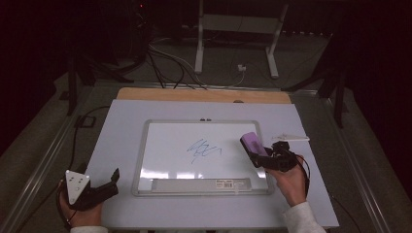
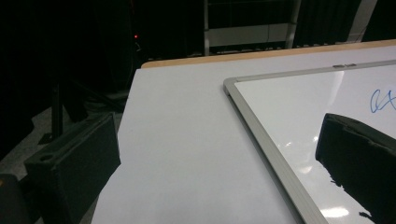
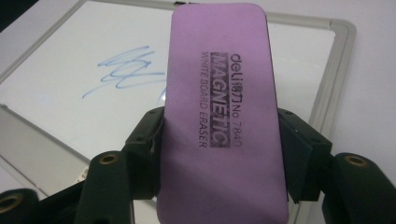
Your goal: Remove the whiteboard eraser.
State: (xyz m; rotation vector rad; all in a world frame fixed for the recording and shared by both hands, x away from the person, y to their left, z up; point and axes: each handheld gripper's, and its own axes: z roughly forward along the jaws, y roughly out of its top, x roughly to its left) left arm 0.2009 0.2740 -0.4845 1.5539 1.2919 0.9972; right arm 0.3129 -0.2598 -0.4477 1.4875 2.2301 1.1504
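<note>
A white board [image 1: 170, 145] with a grey frame lies flat on the pale table top, a blue scribble [image 1: 203, 149] near its middle. My right gripper [image 1: 256, 151] is shut on a purple magnetic whiteboard eraser [image 1: 252, 142], held just above the board's right edge, to the right of the scribble. In the right gripper view the eraser [image 3: 219, 116] stands between both jaws, with the scribble [image 3: 126, 70] beyond it to the left. My left gripper [image 1: 112, 179] rests open on the table left of the board's near corner; its jaws [image 2: 215, 163] straddle the board's frame [image 2: 261, 135].
A white marker [image 1: 290, 138] lies on the table just right of the board. A grey tray strip [image 1: 201, 184] runs along the board's near edge. The table's wooden far edge [image 1: 204, 94] borders a dark floor with cables and stand legs.
</note>
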